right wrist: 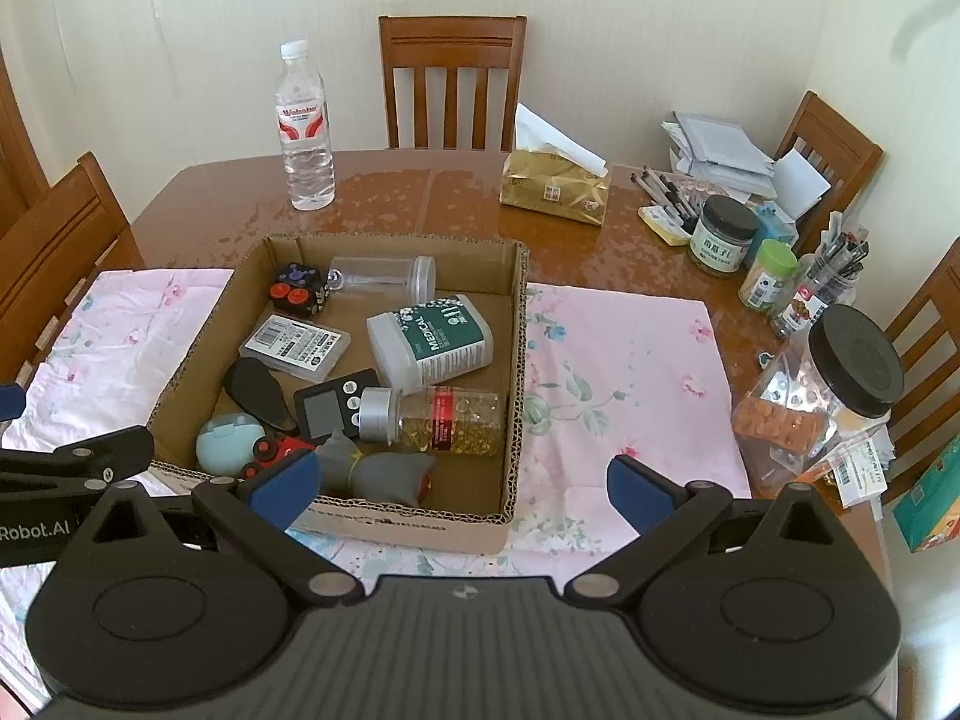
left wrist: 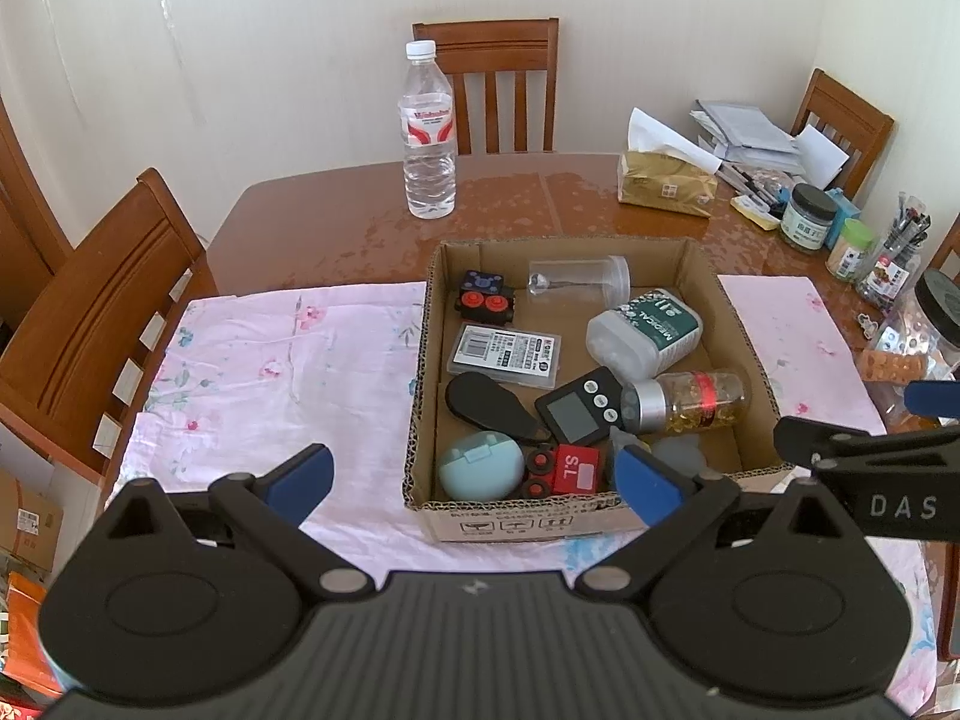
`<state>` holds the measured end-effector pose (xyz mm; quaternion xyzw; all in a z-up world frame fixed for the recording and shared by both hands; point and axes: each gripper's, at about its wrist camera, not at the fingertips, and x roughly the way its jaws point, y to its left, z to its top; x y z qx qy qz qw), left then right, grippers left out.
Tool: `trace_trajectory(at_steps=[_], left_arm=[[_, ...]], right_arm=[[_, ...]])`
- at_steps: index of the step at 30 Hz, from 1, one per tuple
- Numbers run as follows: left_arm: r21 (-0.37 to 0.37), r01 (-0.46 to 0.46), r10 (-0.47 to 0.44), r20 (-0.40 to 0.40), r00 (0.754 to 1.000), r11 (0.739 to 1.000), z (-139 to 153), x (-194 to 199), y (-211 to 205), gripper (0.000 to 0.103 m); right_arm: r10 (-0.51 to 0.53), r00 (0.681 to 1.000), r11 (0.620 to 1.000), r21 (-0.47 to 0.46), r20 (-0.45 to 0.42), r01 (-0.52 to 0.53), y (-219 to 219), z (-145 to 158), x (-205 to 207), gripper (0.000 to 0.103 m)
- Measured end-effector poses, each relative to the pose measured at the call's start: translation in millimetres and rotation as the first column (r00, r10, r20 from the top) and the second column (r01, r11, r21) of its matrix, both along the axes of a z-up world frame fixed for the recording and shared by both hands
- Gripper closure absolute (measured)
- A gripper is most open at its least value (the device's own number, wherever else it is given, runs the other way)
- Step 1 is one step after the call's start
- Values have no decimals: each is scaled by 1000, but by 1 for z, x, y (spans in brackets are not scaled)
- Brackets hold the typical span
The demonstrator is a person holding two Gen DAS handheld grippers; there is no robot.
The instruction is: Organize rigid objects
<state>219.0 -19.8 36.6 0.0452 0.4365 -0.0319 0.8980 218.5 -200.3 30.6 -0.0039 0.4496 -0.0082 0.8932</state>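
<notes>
I have both tools hanging above the near edge of the brown wooden table (right wrist: 468,192), over the pink flowered cloth (right wrist: 624,360). My left gripper (left wrist: 477,480) has its blue-padded fingers (left wrist: 303,477) spread wide with nothing between them; the right-hand one overlaps the near wall of the shallow brown cardboard box (left wrist: 498,519) in this view. My right gripper (right wrist: 465,483) is likewise spread wide and holds nothing, its left finger over the box's near wall, its right one over the cloth.

All the loose things lie inside the box. At the far side I see a black cube with red and purple buttons (right wrist: 297,291) and a clear plastic tube with a cap (right wrist: 384,276) lying on its side. In the middle lie a flat clear case with a barcode label (right wrist: 294,345) and a white bottle with a green MEDICAL label (right wrist: 429,339), tipped over. Nearer me are a black teardrop-shaped piece (right wrist: 258,390), a small black digital device with a grey screen (right wrist: 333,402), and a clear bottle of yellow capsules with a silver cap (right wrist: 438,420), on its side and touching the device. Along the near wall sit a pale blue round case (right wrist: 228,444), a red toy vehicle with black wheels (left wrist: 564,471) and a grey rubbery figure (right wrist: 378,471).

Beyond the box stand a clear water bottle with a red label (right wrist: 303,126) and a gold tissue pack (right wrist: 555,189).
</notes>
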Motion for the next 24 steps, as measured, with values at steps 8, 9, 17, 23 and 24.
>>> trace_trajectory(at_steps=[8,9,17,23,24], left_arm=[[-2,-4,4,-2,1000,1000,1,-3,2,3],[-2,-4,4,-2,1000,1000,1,-3,2,3],[-4,-4,4,-3,1000,1000,2,-4,3,3],[-3,-4,4,-5,1000,1000,3,-5,4,3],[-3,-4,4,-5,1000,1000,3,-5,4,3]], right_arm=[[3,1000,1000,-2,2,-3,2,1,-2,0],[4,1000,1000,-1,3,-4,2,2,-2,0],[3,1000,1000,-2,6,-3,3,3,-5,0],[4,1000,1000,-6,10,-4,6,5,-7,0],[3,1000,1000,-6,10,-3,6,6,-8,0]])
